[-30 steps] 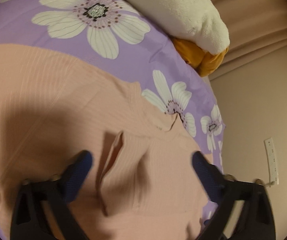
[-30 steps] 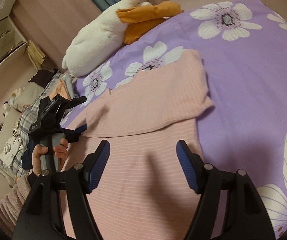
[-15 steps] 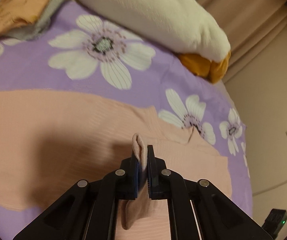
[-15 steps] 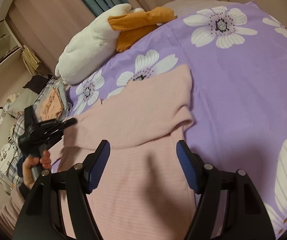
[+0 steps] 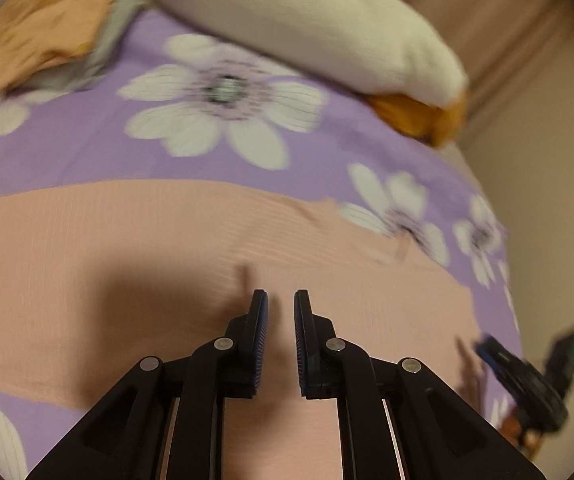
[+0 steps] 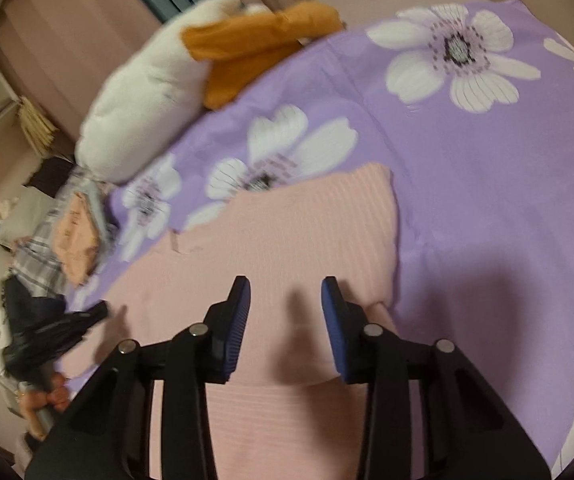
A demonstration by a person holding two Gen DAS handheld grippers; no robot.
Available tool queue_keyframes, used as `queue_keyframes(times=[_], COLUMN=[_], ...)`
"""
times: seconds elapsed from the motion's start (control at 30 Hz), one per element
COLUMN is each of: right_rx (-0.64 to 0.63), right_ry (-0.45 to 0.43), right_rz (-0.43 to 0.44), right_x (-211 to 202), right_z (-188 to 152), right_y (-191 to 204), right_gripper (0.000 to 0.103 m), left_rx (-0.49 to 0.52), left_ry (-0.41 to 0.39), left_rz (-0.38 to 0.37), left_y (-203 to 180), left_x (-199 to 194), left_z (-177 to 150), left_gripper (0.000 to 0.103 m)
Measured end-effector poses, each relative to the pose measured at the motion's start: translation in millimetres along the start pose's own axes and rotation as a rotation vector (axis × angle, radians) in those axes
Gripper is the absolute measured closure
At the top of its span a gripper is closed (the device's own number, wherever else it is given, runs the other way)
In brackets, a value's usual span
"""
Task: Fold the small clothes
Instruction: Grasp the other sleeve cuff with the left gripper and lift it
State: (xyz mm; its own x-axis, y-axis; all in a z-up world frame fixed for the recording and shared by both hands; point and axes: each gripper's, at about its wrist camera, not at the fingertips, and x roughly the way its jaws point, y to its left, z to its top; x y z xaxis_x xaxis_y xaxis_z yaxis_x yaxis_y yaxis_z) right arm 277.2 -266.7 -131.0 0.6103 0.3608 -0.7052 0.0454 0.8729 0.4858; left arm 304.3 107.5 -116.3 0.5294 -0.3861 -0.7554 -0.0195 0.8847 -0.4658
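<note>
A pink ribbed top [image 5: 127, 248] lies spread on the purple flowered bedsheet [image 5: 87, 152], its upper part folded over [image 6: 307, 220]. My left gripper [image 5: 281, 296] hovers over the top's middle; its jaws stand a narrow slit apart and I see no cloth between them. From the right wrist view it is a dark blur [image 6: 87, 316] at the top's left edge, held by a hand [image 6: 47, 400]. My right gripper [image 6: 285, 282] hangs over the folded part, its jaws closing and only flat cloth below them. It shows blurred [image 5: 519, 364] at the left wrist view's right edge.
A white and orange plush toy [image 6: 147, 100] lies at the head of the bed. A heap of other clothes [image 6: 75, 232] sits at the bed's left side. Curtains and a wall close the far side. Bare sheet [image 6: 487, 160] stretches to the right of the top.
The left jaws closed on a raised fold of the top; now that fold is gone from between them and they stand slightly apart. The right gripper moved in over the fold and its jaws narrowed.
</note>
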Motion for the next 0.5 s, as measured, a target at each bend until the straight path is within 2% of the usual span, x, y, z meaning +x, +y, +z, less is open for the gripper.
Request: queue_keyframes(times=[0.1, 0.17, 0.2, 0.3, 0.37, 0.4, 0.47, 0.5], right_rx=[0.001, 0.01, 0.021, 0.011, -0.017, -0.03, -0.054, -0.065], right_ry=[0.018, 0.015, 0.02, 0.019, 0.006, -0.003, -0.019, -0.02], right_rz=[-0.041, -0.039, -0.037, -0.02, 0.0, 0.011, 0.036, 0.042], right_x=[9, 7, 5, -11, -25, -32, -45, -51], right_z=[-8, -8, -7, -7, -11, -14, -22, -28], right_y=[-8, -11, -12, -6, 2, 6, 11, 15], right_gripper=[0.078, 0.081, 0.081, 0.073, 0.054, 0.051, 0.048, 0.047], left_rx=[0.055, 0.05, 0.042, -0.045, -0.057, -0.054, -0.075, -0.099], left_ry=[0.058, 0.114, 0.107, 0.09, 0.057, 0.041, -0.005, -0.029], left_rz=[-0.002, 0.069, 0.082, -0.002, -0.004, 0.004, 0.007, 0.015], left_y=[-11, -5, 1, 16, 21, 24, 40, 48], left_x=[16, 35, 38, 24, 3, -7, -35, -46], left_z=[-10, -19, -22, -22, -24, -27, -37, -42], left_gripper=[0.095, 0.095, 0.095, 0.095, 0.091, 0.085, 0.048, 0.042])
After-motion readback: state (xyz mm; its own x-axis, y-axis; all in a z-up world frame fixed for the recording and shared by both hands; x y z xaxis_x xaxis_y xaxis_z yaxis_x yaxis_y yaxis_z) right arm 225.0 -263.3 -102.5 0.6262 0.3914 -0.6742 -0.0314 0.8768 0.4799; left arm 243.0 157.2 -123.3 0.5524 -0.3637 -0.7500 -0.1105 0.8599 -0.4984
